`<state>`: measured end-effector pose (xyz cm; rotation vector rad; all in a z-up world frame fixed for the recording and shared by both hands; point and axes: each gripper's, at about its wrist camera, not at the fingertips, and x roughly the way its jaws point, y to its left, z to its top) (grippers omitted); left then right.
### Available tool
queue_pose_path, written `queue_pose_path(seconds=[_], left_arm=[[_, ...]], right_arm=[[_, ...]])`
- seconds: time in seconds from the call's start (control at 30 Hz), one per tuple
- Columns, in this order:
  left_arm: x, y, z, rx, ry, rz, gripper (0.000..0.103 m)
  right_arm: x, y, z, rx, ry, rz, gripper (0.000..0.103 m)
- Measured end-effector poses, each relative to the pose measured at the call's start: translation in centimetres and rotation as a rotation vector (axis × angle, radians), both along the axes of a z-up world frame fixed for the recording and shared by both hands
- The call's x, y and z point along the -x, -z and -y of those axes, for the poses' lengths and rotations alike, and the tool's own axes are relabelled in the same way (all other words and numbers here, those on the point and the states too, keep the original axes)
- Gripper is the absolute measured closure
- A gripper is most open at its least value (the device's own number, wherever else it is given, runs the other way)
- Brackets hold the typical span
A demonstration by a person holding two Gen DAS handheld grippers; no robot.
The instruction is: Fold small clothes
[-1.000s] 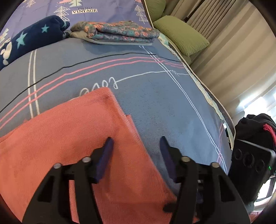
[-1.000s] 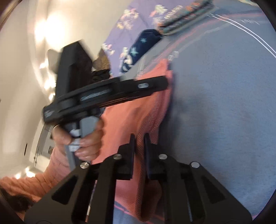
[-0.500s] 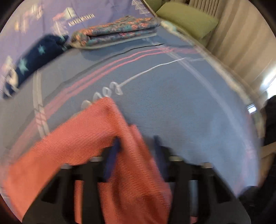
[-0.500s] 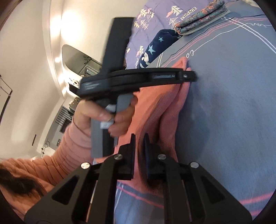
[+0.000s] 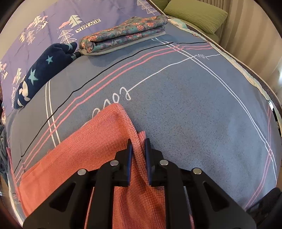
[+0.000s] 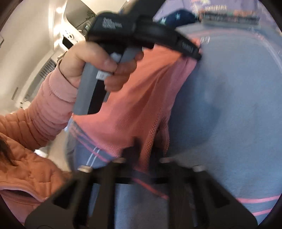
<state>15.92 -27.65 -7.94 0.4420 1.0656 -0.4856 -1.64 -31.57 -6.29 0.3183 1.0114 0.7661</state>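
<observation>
A coral-pink knit garment (image 5: 98,141) lies on the blue-grey bedspread (image 5: 193,109), its right edge lifted. My left gripper (image 5: 138,146) is shut on that edge, a fold of cloth pinched between the jaws. In the right wrist view the garment (image 6: 141,98) hangs stretched between both tools. My right gripper (image 6: 149,149) is shut on its near edge; this view is blurred. The left gripper (image 6: 190,51) shows there from the side, held in a hand, gripping the far edge.
A folded floral cloth stack (image 5: 123,35) and a navy star-print item (image 5: 44,70) lie at the far side of the bed. A green pillow (image 5: 195,14) and curtains are at the far right. The person's orange jacket sleeve (image 6: 35,123) is at left.
My left gripper went from open above the garment's edge to shut on it. Both grippers have lifted the edge, and the right gripper's view has swung.
</observation>
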Motion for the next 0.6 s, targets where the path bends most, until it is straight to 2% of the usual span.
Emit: queue_pose_path(seconds=[0.07, 0.17, 0.27, 0.33, 0.47, 0.5, 0.57, 0.6], left_arm=[[-0.2, 0.0, 0.0, 0.01, -0.021, -0.001, 0.09], [-0.1, 0.6, 0.7, 0.005, -0.033, 0.046, 0.09], [0.4, 1.1, 1.6, -0.031, -0.013, 0.116, 0.09], [0.4, 0.9, 1.4, -0.018, -0.013, 0.119, 0.09], [0.5, -0.7, -0.5, 0.076, -0.001, 0.097, 0.086], [0.8, -1.8, -1.4, 0.116, 0.001, 0.11, 0.085], [1.8, -3.8, -2.6, 0.167, 0.006, 0.166, 0.074], [2.5, -5.1, -3.5, 0.2, 0.012, 0.198, 0.072]], right_arm=[[1.0, -0.3, 0.5, -0.028, -0.038, 0.008, 0.1], [2.5, 0.1, 0.5, 0.056, -0.07, 0.018, 0.1], [2.1, 0.9, 1.6, -0.031, -0.041, -0.057, 0.1], [1.7, 1.1, 1.9, -0.053, -0.025, -0.09, 0.1], [2.5, -0.1, 2.7, -0.001, 0.031, -0.07, 0.099], [2.9, -0.6, 3.2, 0.014, 0.059, -0.057, 0.092], [3.8, -1.7, 4.3, 0.039, 0.127, -0.009, 0.091], [4.3, -2.4, 4.8, 0.025, 0.16, 0.017, 0.091]])
